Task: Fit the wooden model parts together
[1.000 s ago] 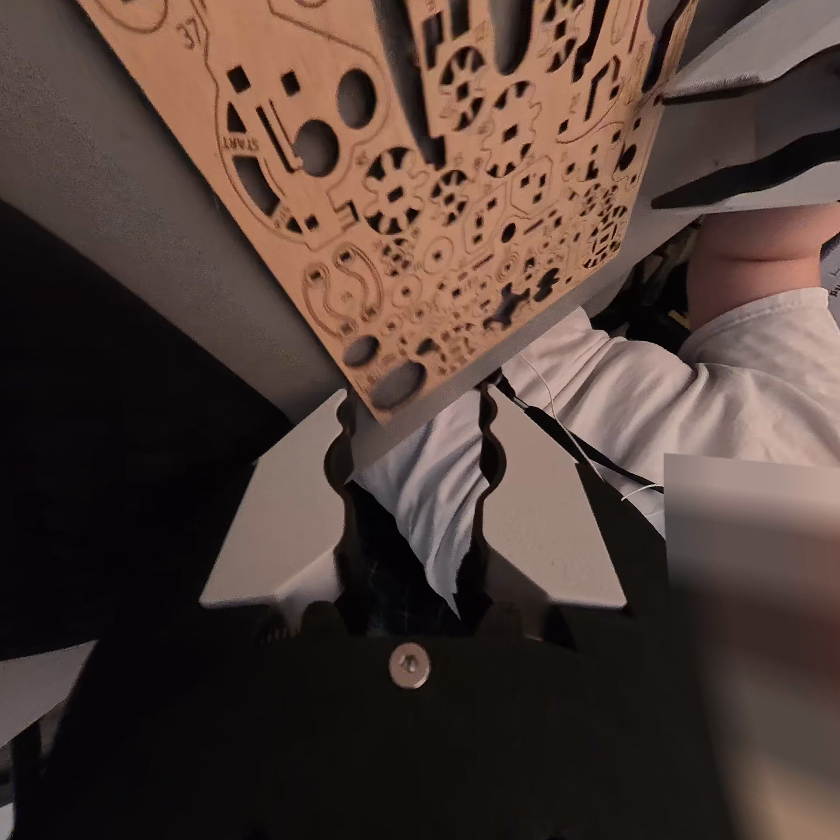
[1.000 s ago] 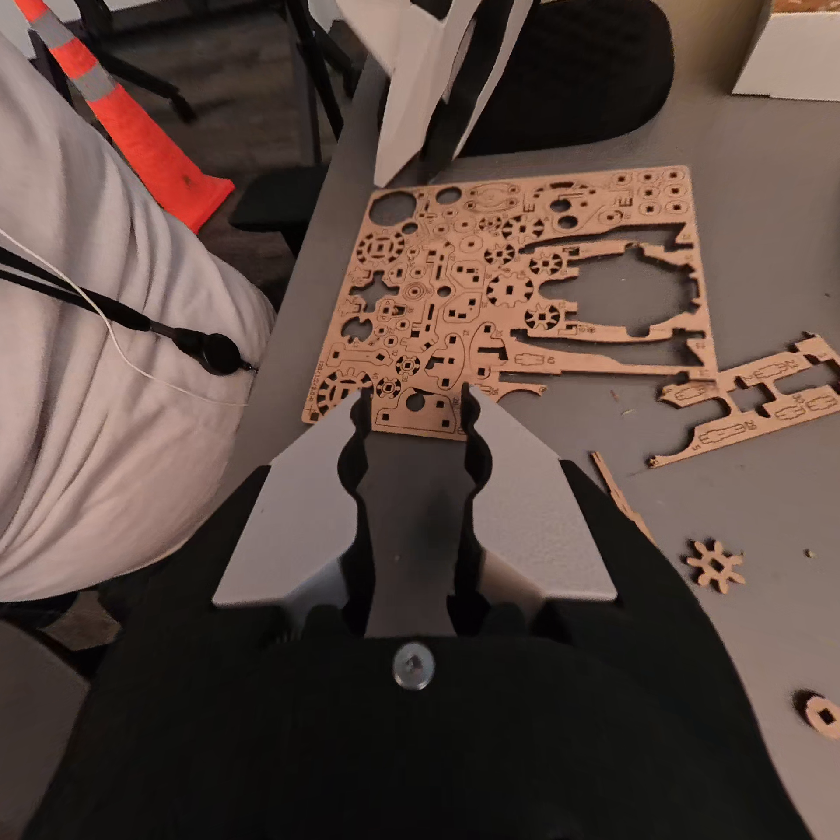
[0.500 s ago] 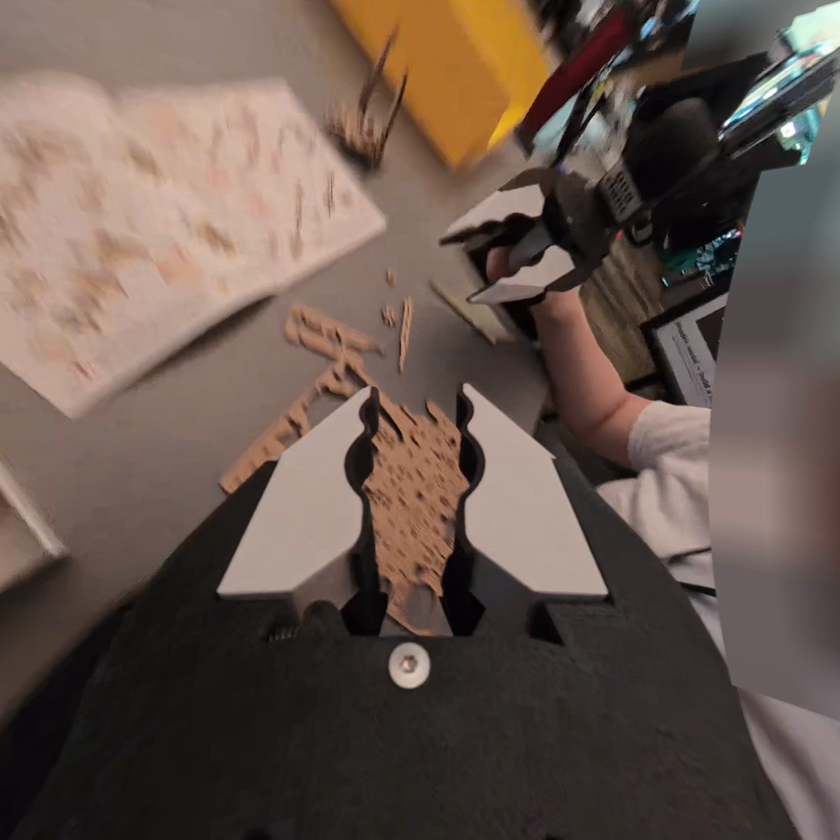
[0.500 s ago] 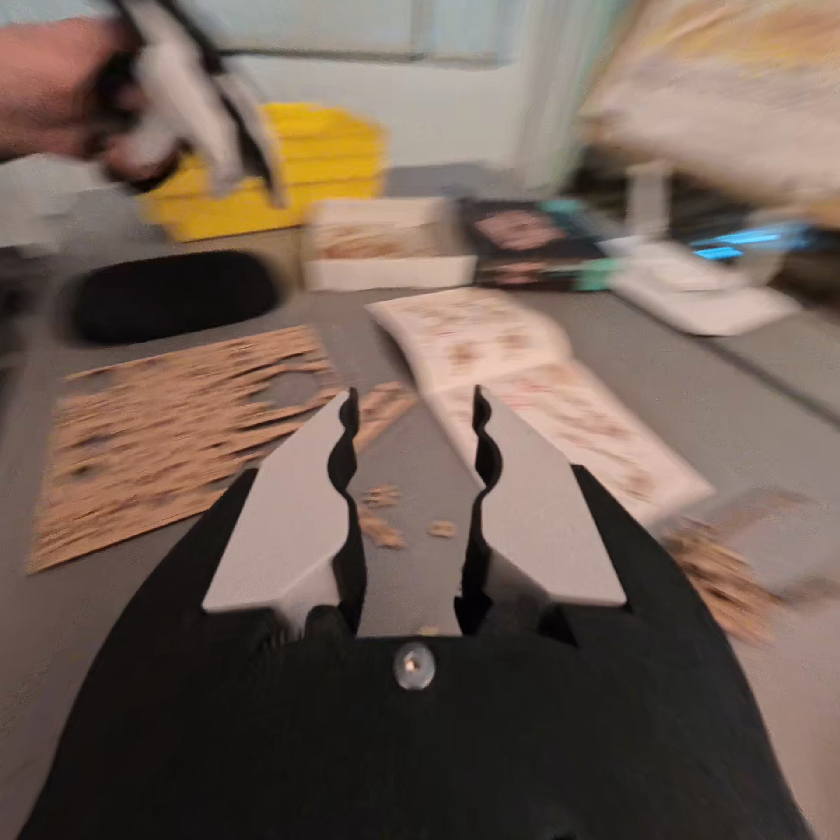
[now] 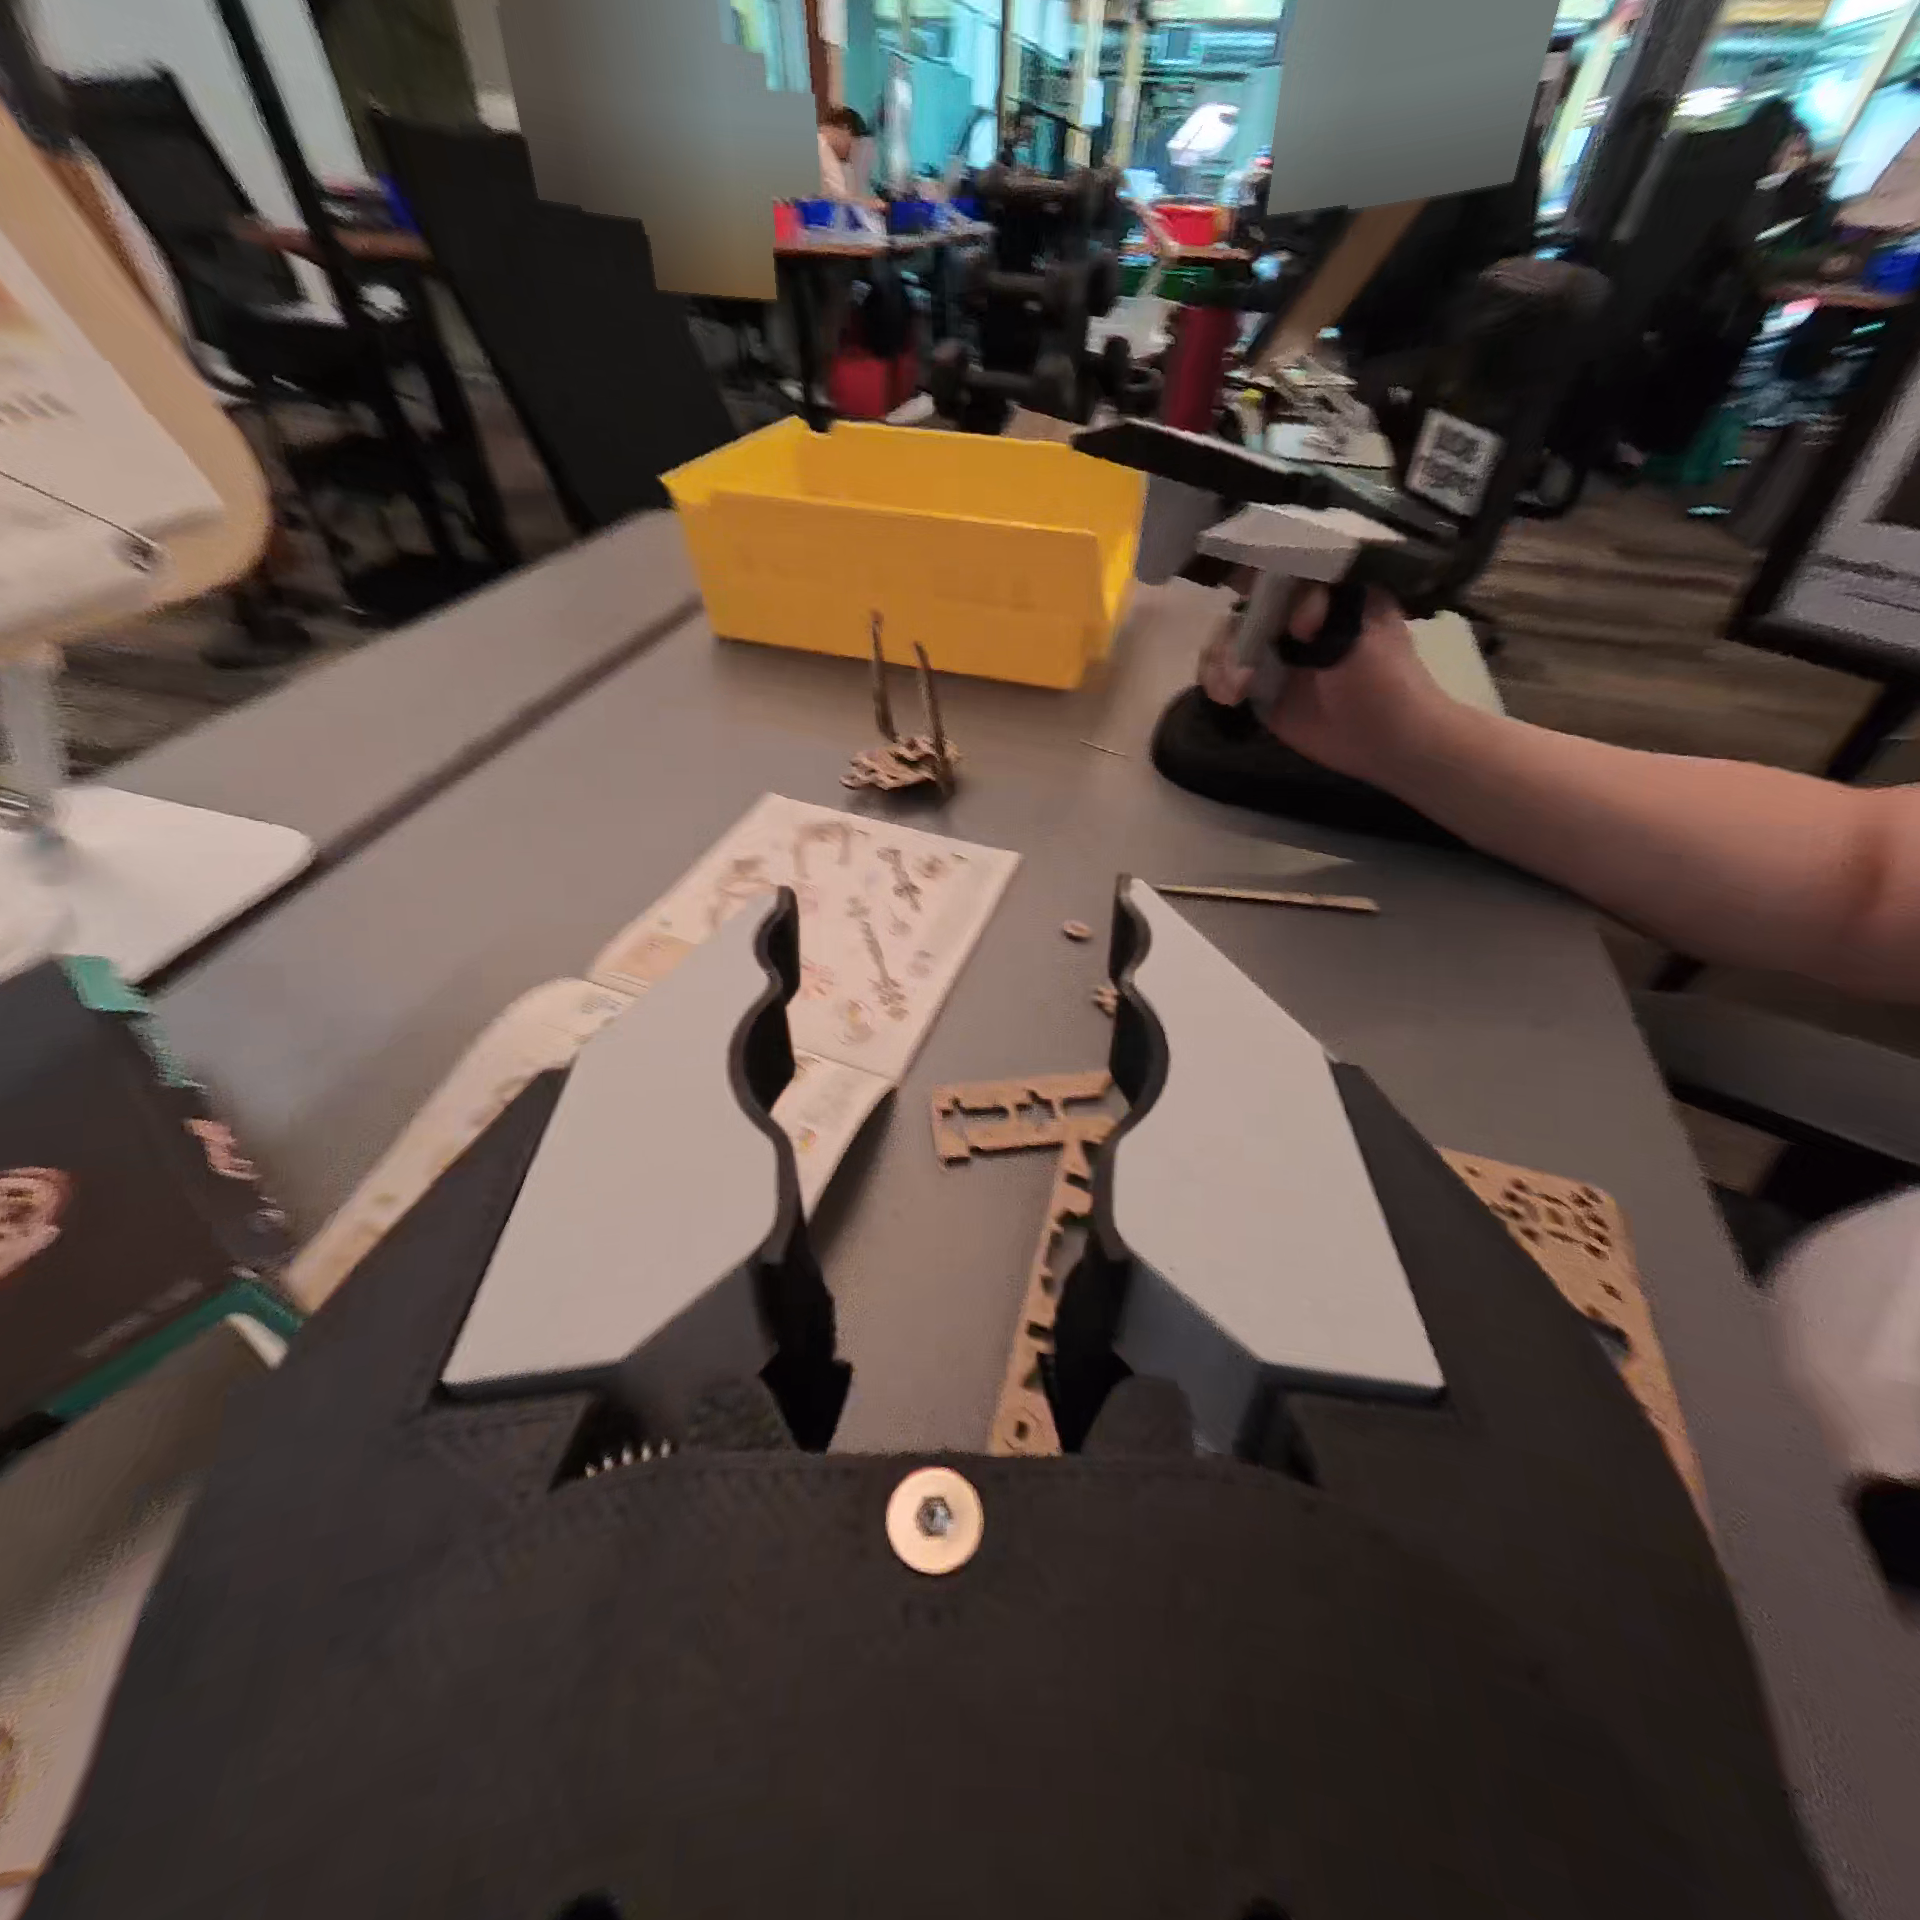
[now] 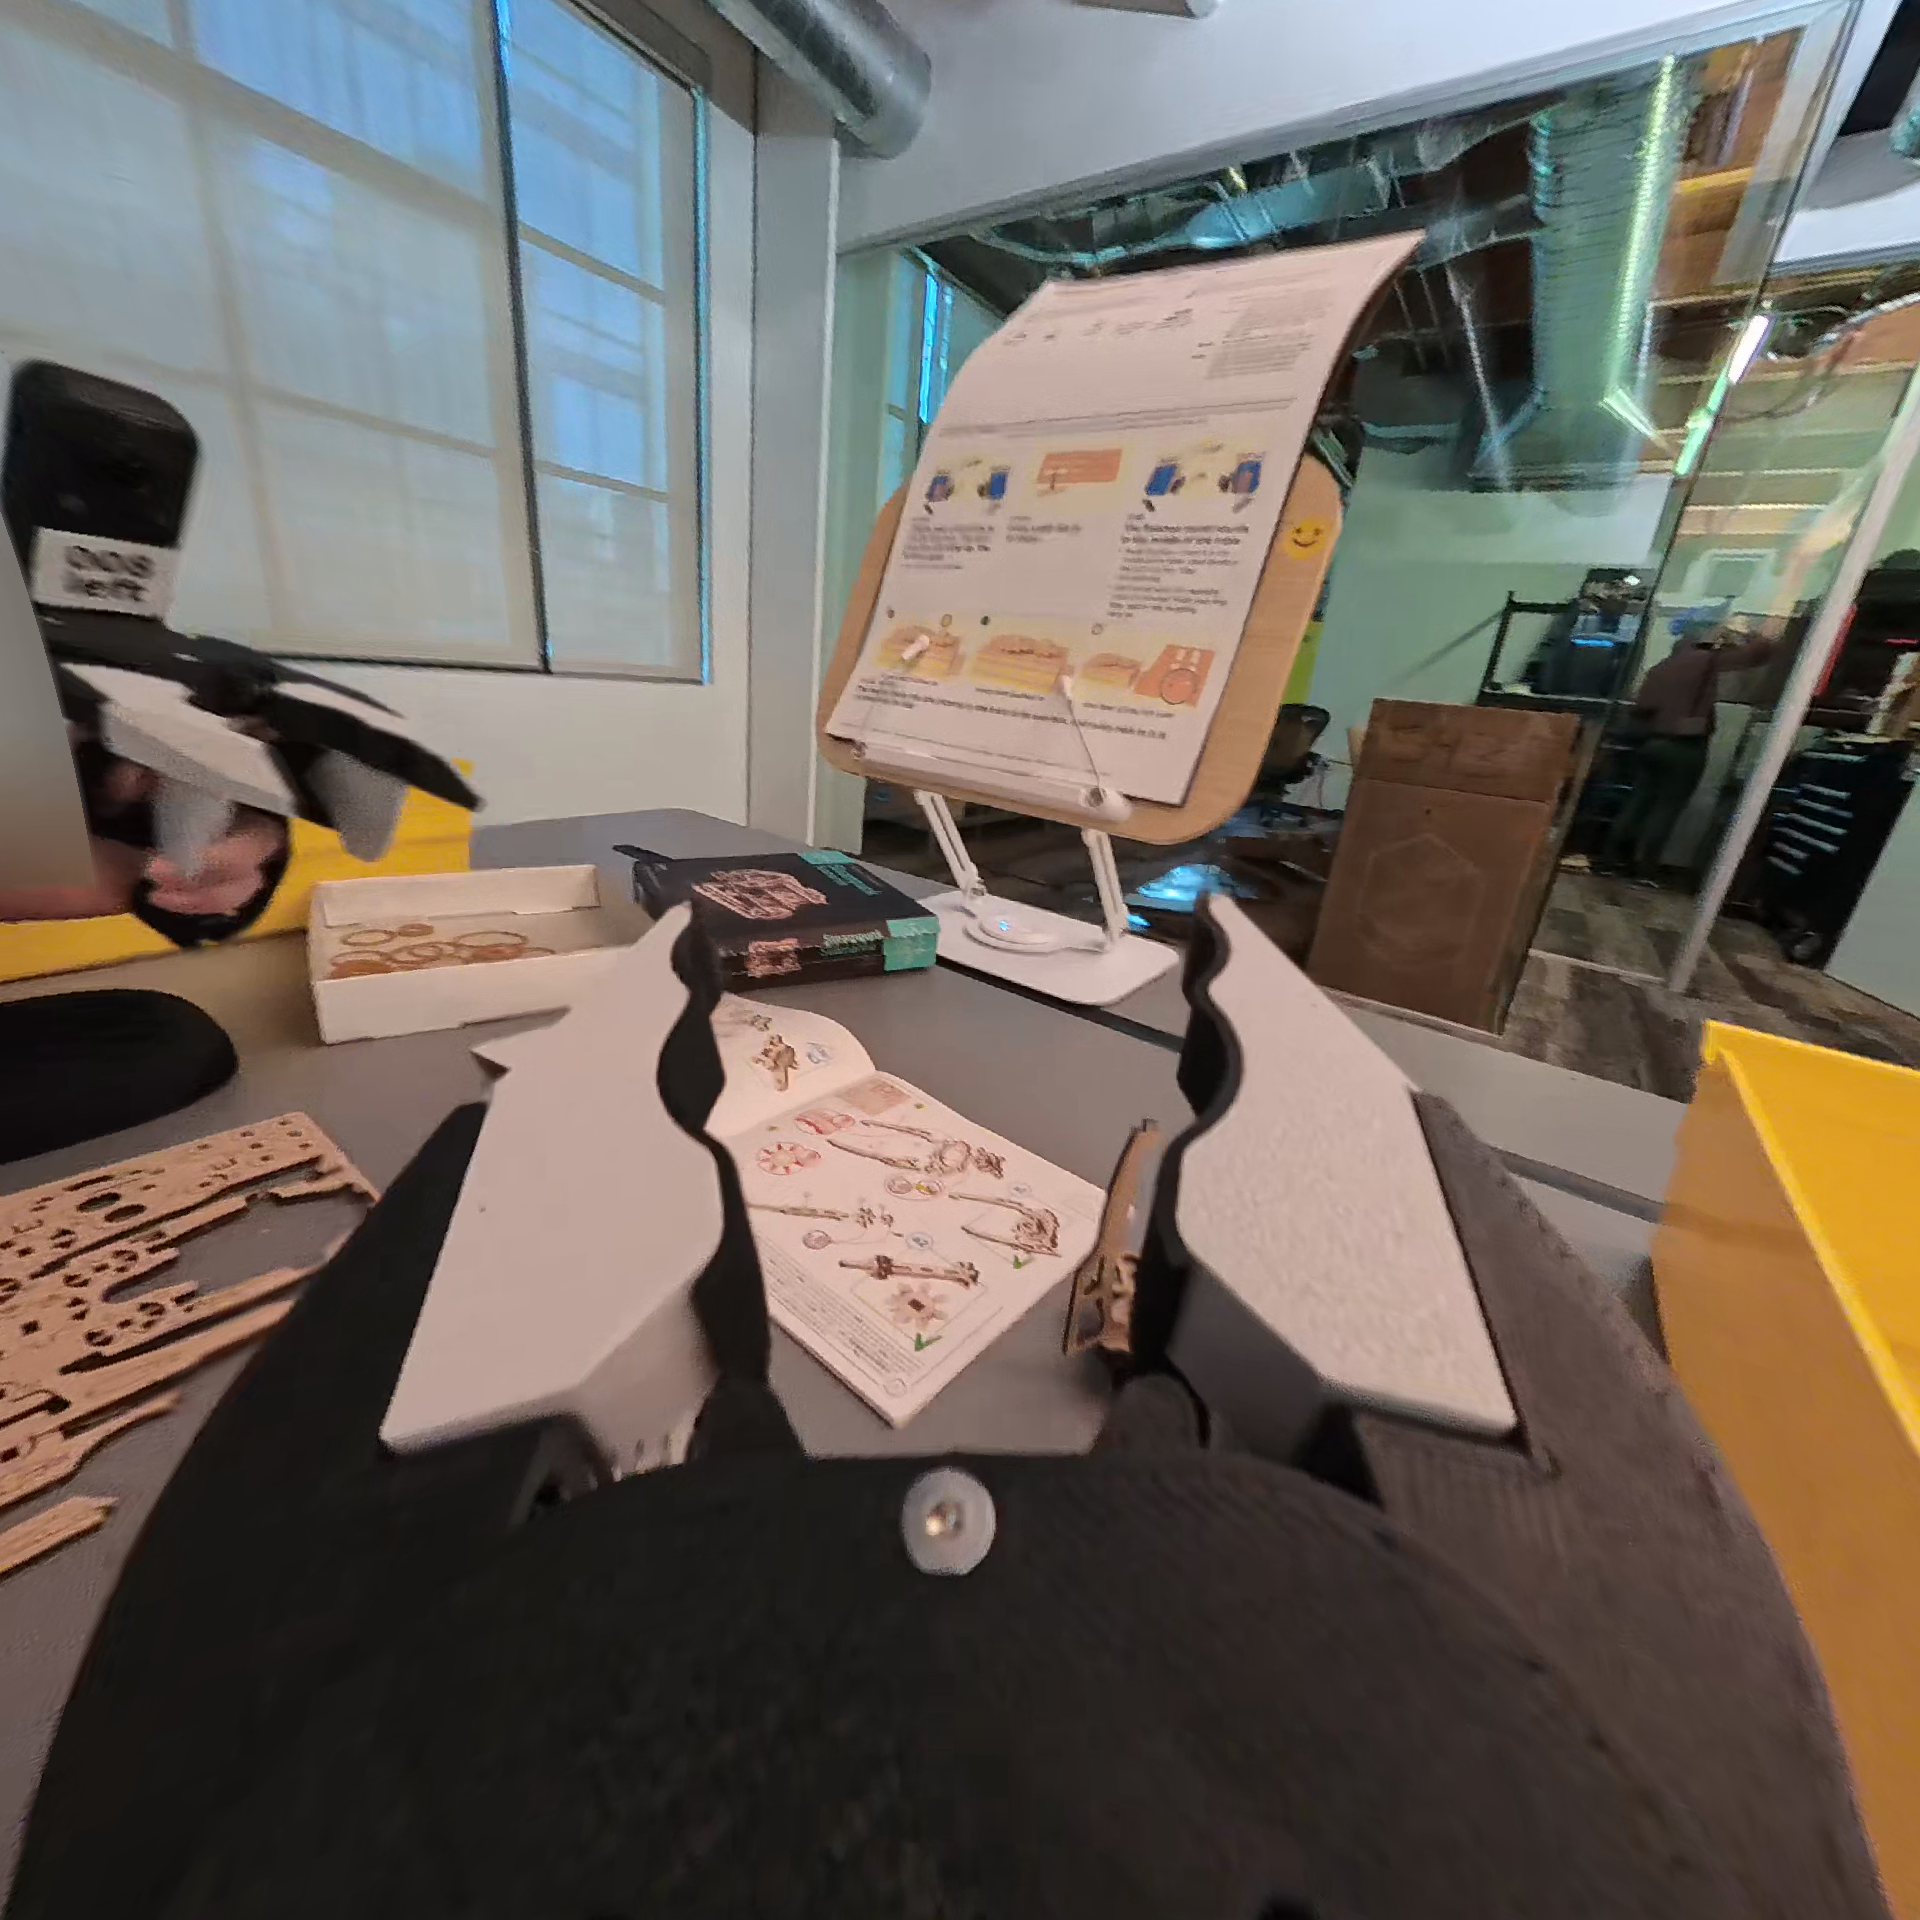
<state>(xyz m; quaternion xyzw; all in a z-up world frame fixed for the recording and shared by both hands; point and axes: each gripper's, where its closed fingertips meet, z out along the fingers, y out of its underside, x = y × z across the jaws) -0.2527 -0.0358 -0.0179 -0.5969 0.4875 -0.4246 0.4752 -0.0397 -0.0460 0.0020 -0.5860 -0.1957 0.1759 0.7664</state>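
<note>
Both tongs raised, table edge beyond.

A grey table stands before a large window with white frames on the left and a glass partition wall on the right. Silver ventilation ducts run under the ceiling. Far behind the table is a crowded workshop with black shelving racks and a dark wooden floor.
</note>
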